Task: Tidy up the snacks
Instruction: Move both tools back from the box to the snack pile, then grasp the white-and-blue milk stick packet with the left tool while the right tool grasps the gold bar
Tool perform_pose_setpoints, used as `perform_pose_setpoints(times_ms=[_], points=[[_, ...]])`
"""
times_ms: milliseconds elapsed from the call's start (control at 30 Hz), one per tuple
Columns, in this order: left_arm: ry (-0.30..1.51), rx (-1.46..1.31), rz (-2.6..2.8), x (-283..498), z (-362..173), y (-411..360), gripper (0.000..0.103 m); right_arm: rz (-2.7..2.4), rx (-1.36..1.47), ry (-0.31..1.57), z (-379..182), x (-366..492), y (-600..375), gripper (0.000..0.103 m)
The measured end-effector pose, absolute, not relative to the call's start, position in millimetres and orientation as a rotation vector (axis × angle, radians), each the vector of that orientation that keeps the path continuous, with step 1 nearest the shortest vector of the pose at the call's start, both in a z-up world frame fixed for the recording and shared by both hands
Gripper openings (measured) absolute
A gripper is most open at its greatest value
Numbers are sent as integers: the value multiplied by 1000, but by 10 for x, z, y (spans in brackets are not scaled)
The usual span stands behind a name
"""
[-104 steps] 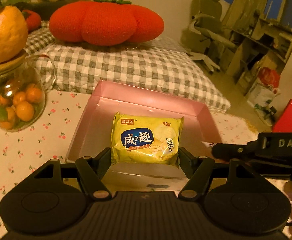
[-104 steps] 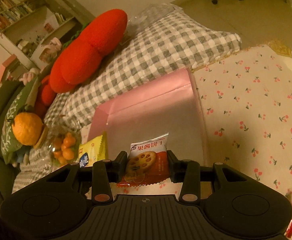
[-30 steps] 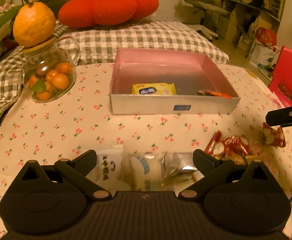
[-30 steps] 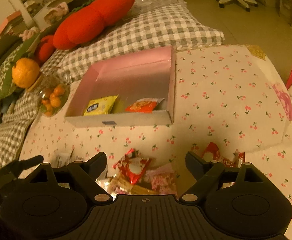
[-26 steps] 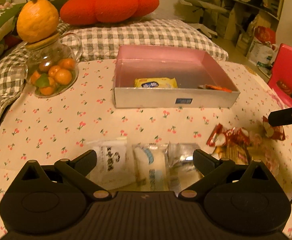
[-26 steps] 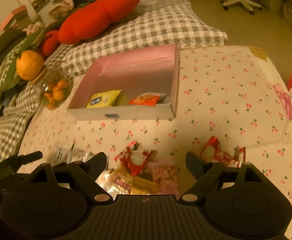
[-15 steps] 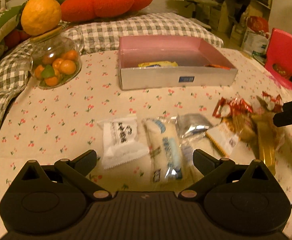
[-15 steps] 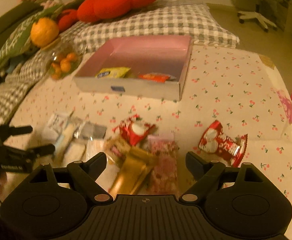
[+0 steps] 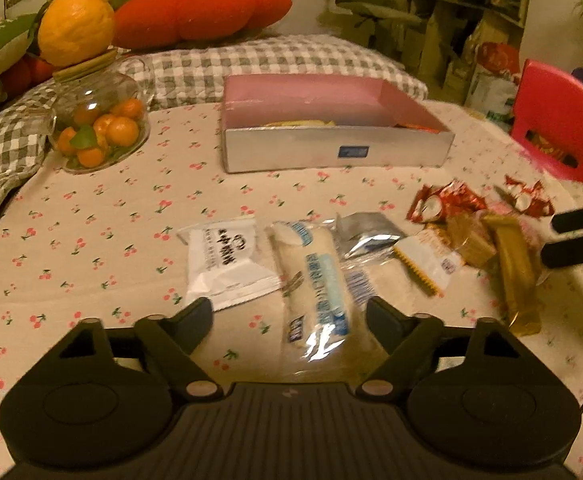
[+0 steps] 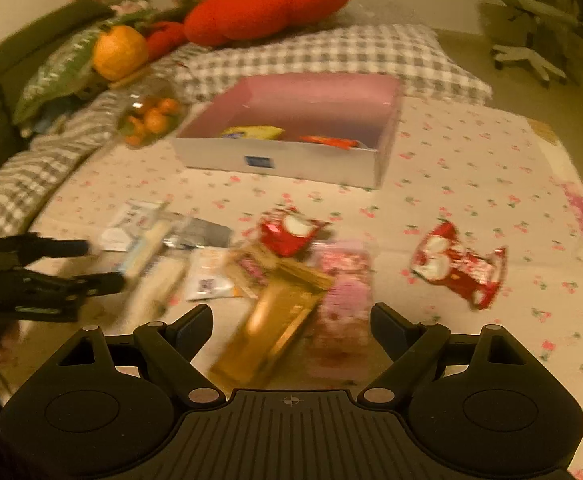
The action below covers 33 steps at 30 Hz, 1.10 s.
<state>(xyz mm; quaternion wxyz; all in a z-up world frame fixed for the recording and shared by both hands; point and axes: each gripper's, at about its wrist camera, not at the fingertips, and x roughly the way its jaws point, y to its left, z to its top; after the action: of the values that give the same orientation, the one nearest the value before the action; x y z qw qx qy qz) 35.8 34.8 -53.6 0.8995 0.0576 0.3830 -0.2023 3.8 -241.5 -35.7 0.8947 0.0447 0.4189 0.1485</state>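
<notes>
Hovering over the cherry-print tablecloth (image 9: 91, 216), the left gripper (image 9: 289, 312) is sitting with its fingers spread wide and nothing between them but a long clear-wrapped bar (image 9: 317, 280) lying on the cloth below. The right gripper (image 10: 291, 318) is spread the same way, hanging over a gold packet (image 10: 271, 320) and a pink packet (image 10: 341, 300), not pinching either.

Most of the snacks are lying loose in a messy row in front of the pink-lined box (image 9: 331, 156): a white packet (image 9: 227, 260) just left of the bar, a silver pouch (image 9: 367, 234) and a small white-and-orange packet (image 9: 427, 260) to its right, then a red wrapper (image 9: 443, 204) and a second red wrapper (image 10: 457, 270) lying apart toward the right edge. They're overlapping in the middle, so it's hard to say where one ends.

Two are lying in the box already, a yellow bag (image 10: 253, 133) and an orange-red one (image 10: 329, 142), but its front wall is hiding most of both.

Off to the left a glass jar (image 9: 99, 128) of little oranges is standing with a big orange fruit (image 9: 76, 26) on its lid. Behind are a checked cushion (image 9: 275, 64) and a red pillow (image 9: 203, 12). A red chair (image 9: 559, 124) is cut off on the right. The right wrist view is pretty blurry, so the labels aren't readable.
</notes>
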Motion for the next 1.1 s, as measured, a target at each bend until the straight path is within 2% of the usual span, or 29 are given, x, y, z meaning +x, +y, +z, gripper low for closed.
perform_pose_setpoints(times_ms=[300, 500, 567, 700, 767, 933, 1000, 1100], points=[[817, 75, -445, 397, -575, 264, 55, 357, 79, 910, -463, 5, -2231, 85], [846, -5, -420, 465, -605, 297, 48, 339, 65, 922, -522, 13, -2164, 82], [855, -24, -408, 493, -616, 299, 46, 325, 70, 929, -521, 11, -2151, 76], [863, -49, -393, 532, -618, 287, 44, 324, 49, 955, -510, -12, -2075, 72], [863, -47, -386, 546, -620, 270, 43, 328, 42, 985, -553, -1, -2044, 64], [862, -46, -370, 583, -624, 241, 39, 298, 24, 1000, -671, 26, -2013, 53], [863, -46, -366, 596, -622, 235, 38, 290, 30, 992, -674, 32, -2020, 52], [864, -49, -360, 607, -613, 239, 32, 276, 26, 987, -671, 45, -2026, 42]])
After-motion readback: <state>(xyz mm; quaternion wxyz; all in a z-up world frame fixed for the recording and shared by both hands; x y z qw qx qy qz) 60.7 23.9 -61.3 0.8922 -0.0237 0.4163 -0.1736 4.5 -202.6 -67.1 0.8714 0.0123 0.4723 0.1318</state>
